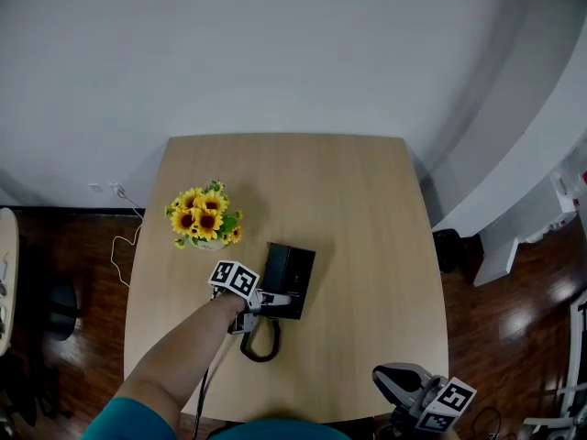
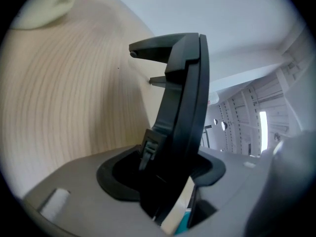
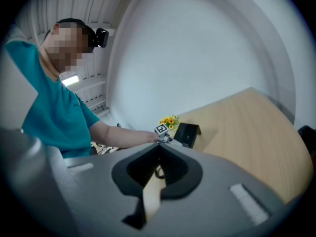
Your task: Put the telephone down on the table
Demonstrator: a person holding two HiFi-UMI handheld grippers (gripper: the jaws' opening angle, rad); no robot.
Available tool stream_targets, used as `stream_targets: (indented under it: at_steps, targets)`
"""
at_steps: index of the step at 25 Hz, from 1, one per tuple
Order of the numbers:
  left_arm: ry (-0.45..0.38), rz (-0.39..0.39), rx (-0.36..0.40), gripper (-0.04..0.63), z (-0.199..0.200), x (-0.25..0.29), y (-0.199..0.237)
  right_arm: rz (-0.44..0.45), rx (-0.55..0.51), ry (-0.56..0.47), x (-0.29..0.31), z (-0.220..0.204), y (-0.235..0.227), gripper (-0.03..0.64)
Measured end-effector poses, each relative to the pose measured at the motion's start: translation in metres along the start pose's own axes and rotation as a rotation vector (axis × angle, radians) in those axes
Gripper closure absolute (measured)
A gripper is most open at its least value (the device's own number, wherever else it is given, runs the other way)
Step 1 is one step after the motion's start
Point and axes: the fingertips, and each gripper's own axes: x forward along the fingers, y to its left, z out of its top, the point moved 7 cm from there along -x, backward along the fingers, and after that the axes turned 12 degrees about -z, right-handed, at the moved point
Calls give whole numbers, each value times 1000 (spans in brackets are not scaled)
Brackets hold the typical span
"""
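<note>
One black telephone at the middle of the table, with the left gripper clamped on its near edge. Right gripper has jaws together, empty, off the near right corner. One sunflower pot stands left of the telephone.

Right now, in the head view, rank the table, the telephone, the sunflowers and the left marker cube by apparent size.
1. table, by far the largest
2. sunflowers and telephone: they look about alike, so no ranking between them
3. left marker cube, smallest
</note>
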Motion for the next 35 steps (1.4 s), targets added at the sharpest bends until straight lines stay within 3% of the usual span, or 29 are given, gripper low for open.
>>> stream_targets:
  at_steps: [6, 19, 25, 28, 33, 35]
  targets:
    - [-46, 89, 18, 293, -2, -7, -2, -8, -9, -9, -8, 2, 1, 614]
    - [-119, 364, 107, 232, -8, -25, -3, -15, -32, -31, -26, 0, 6, 614]
    - [-155, 382, 56, 212, -19, -39, 1, -43, -69, -37, -42, -1, 5, 614]
    - [-169, 407, 66, 198, -28, -56, -4, -37, -66, -43, -49, 1, 8, 614]
    - [-310, 332, 141, 212, -75, -90, -41, 16, -96, -75, -56, 10, 12, 614]
    - [-411, 283, 199, 290, -102, -111, -68, 49, -109, -94, -58, 15, 15, 614]
